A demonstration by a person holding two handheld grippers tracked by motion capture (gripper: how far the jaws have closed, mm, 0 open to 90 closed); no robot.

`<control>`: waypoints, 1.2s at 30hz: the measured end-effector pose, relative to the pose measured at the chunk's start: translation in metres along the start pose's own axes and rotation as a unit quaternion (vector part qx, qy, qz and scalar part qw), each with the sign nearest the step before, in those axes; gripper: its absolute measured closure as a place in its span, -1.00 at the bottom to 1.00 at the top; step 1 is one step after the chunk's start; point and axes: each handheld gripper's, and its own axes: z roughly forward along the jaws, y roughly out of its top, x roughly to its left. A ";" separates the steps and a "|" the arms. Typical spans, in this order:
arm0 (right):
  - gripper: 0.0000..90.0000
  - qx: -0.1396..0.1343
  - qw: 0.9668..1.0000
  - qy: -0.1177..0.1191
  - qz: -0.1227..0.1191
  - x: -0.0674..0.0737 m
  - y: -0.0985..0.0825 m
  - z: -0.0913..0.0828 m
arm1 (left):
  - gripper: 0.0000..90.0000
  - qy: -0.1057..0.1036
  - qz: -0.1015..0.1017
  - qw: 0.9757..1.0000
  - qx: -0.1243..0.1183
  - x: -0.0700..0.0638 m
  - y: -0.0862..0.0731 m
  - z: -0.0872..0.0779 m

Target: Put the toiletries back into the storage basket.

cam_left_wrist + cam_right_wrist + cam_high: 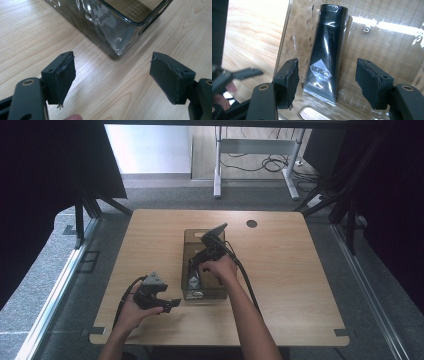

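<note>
Bin [191, 241] near the middle of the table [290, 285], long sides running from near edge toward far edge. Tube [327, 53] lying flat inside the bin, at its near end. Left tool [171, 304] beside the bin's near left corner; right tool [192, 270] over the tube.

Soft, even daylight on the wooden table [280, 270], dark and dim around it; white glare streaks on the smoky plastic bin [387, 37]; near black jaws slightly blurred
</note>
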 end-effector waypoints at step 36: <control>-0.20 -0.234 0.958 -0.020 -0.167 -0.155 -0.164 -0.078 | -0.52 0.048 -0.012 0.999 0.007 0.002 -0.011 -0.005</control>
